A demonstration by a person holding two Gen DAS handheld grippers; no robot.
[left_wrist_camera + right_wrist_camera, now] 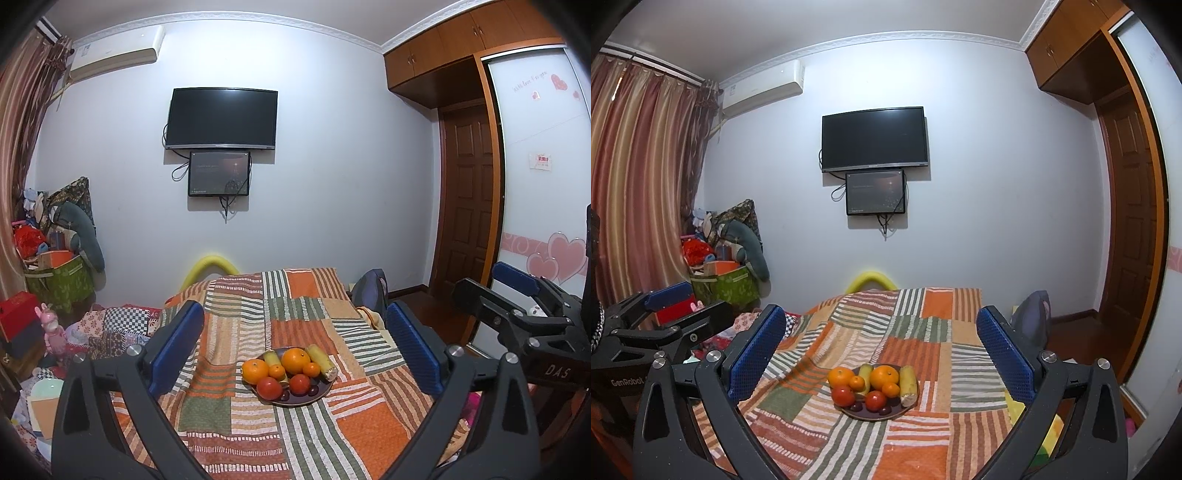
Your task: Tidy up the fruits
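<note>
A dark round plate [322, 394] sits on the patchwork bedspread [258, 424], piled with two large oranges [295, 360], small mandarins [311, 369], two red tomatoes [269, 387], yellow corn pieces [322, 358] and dark small fruits. The plate [849, 412] also shows in the right wrist view with the oranges [884, 376] and tomatoes [843, 396]. My left gripper [295, 339] is open and empty, held above and short of the plate. My right gripper [881, 339] is open and empty, likewise back from the plate; it also shows at the right of the left wrist view [513, 291].
The bed fills the middle. A TV [221, 118] and small screen hang on the far wall. Boxes, toys and a green bin [59, 280] crowd the left floor. A bag [369, 291] lies by the bed's right side, near the door [469, 192] and wardrobe.
</note>
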